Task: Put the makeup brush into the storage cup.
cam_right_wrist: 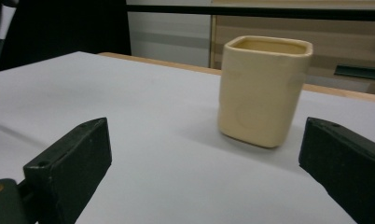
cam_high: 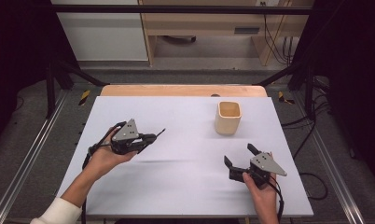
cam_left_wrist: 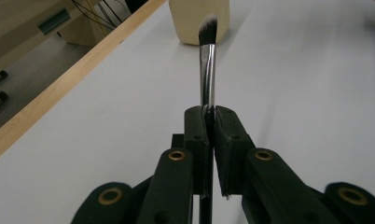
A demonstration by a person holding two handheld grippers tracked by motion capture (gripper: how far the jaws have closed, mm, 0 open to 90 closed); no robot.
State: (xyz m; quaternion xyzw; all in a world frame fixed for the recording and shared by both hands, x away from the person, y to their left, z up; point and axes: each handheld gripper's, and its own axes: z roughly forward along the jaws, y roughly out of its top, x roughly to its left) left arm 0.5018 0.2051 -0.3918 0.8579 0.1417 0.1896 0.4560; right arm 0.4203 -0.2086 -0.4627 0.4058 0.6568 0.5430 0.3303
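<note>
Nearest the person, the right gripper [cam_high: 239, 156] hovers low over the white table [cam_high: 185, 186], jaws spread wide, nothing between them. Across to the left gripper [cam_high: 150, 137]: jaws clamped on a slim brush [cam_left_wrist: 207, 70], its handle cut off below; the left gripper view reveals the dark, white-tipped bristles, a mere sliver from above. Farther back, the cream cup [cam_right_wrist: 262, 88] stands upright, contents hidden.

cup [cam_right_wrist: 262, 88]: glossy ceramic | brush [cam_left_wrist: 207, 65]: shiny metal ferrule | table [cam_high: 185, 177]: matt
</note>
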